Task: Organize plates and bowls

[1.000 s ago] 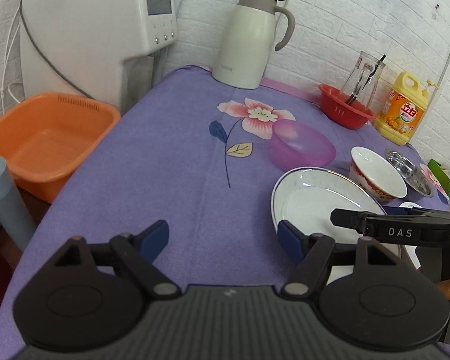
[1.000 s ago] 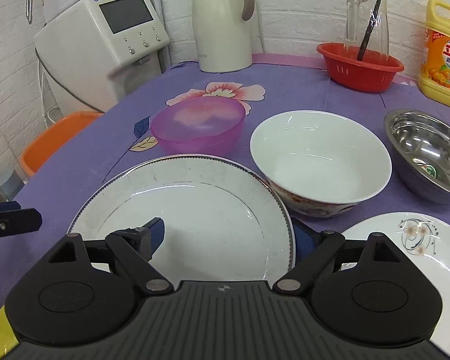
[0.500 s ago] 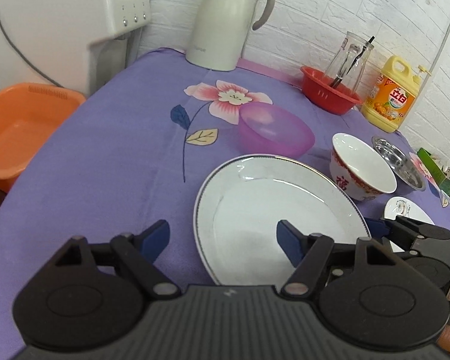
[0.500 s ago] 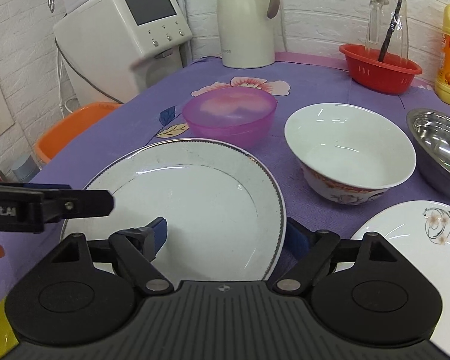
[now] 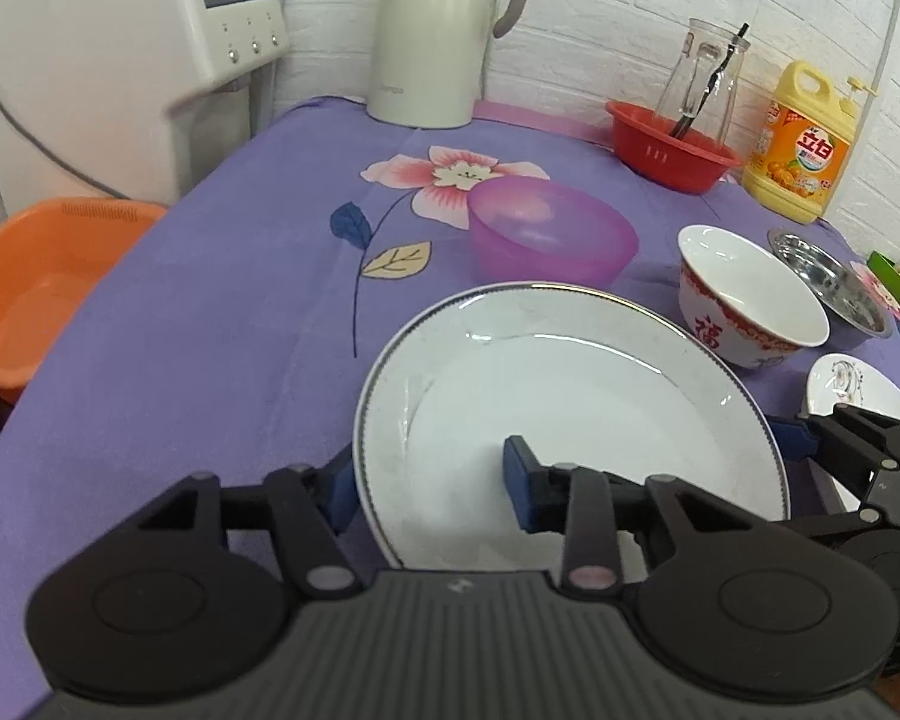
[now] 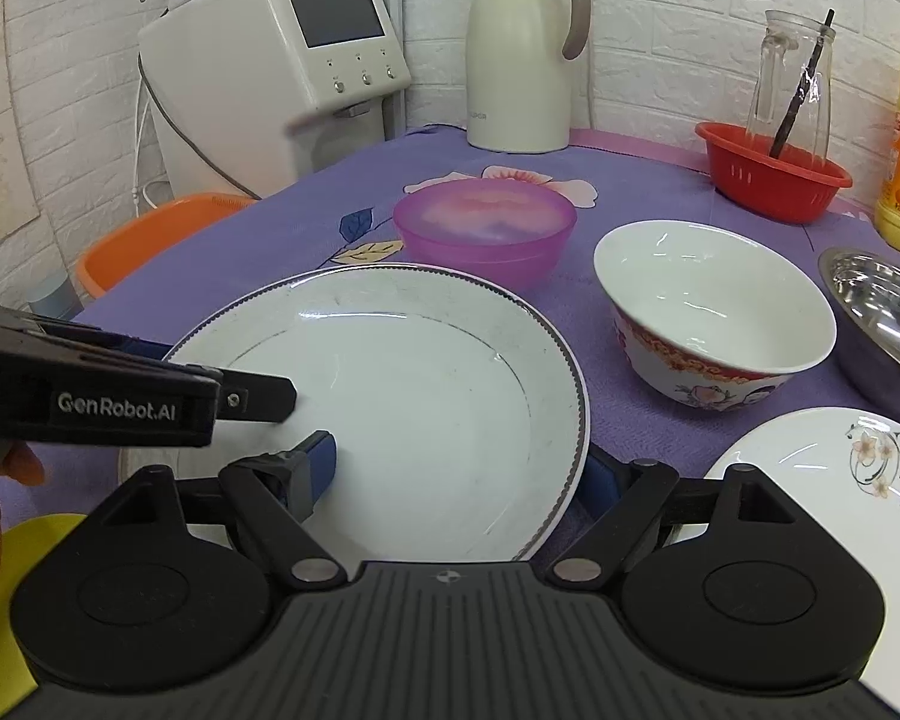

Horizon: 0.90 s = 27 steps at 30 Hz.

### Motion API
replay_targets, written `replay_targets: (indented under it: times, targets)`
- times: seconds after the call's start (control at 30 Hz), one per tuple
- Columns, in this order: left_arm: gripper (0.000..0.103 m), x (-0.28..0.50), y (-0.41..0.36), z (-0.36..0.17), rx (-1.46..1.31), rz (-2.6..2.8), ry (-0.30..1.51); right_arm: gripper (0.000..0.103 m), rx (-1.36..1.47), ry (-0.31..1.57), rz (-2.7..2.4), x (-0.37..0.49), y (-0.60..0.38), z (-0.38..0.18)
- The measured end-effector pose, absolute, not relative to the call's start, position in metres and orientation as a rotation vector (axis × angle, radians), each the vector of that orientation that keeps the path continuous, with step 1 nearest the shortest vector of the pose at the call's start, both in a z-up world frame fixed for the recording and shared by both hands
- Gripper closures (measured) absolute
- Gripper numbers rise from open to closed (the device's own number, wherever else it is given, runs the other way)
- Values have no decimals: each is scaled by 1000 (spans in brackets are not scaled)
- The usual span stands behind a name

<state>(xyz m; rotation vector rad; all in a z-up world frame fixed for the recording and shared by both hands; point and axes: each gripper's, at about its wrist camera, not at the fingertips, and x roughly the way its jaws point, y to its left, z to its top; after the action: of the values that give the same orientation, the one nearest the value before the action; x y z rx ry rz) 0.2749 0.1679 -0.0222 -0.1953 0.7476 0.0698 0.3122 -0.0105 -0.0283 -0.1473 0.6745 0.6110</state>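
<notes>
A large white plate (image 5: 570,402) (image 6: 402,396) lies on the purple tablecloth. My left gripper (image 5: 429,480) is open and straddles the plate's left rim, one finger outside, one over the plate. My right gripper (image 6: 456,468) is open and straddles its right rim the same way. The left gripper also shows in the right wrist view (image 6: 132,396). Behind the plate stand a pink plastic bowl (image 5: 552,234) (image 6: 486,228), a white bowl with red pattern (image 5: 750,294) (image 6: 714,312), a steel bowl (image 5: 828,282) (image 6: 888,318) and a small flowered plate (image 5: 852,384) (image 6: 828,480).
At the back stand a cream thermos jug (image 5: 438,30), a red basket (image 5: 672,150) with a glass jug, and a yellow detergent bottle (image 5: 804,144). A white appliance (image 5: 120,60) and an orange basin (image 5: 36,282) are left of the table.
Both grippers have moved in onto the large plate from either side. The left gripper now has its right finger over the plate's inside; the right gripper has risen slightly.
</notes>
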Motion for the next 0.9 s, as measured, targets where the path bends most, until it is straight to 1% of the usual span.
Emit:
replay_targets:
  times: [0.17, 0.37, 0.57, 0.9]
  targets:
    - [70, 272, 170, -9, -204, 74, 731, 0, -92, 696, 608, 312, -15, -22]
    - [71, 259, 171, 9, -203, 91, 677, 0, -102, 618, 612, 296, -11, -3]
    - [71, 244, 169, 24, -198, 98, 624, 0, -62, 594, 621, 287, -14, 7]
    - [71, 207, 164, 29, -219, 85, 604, 0, -52, 584, 623, 259, -21, 14]
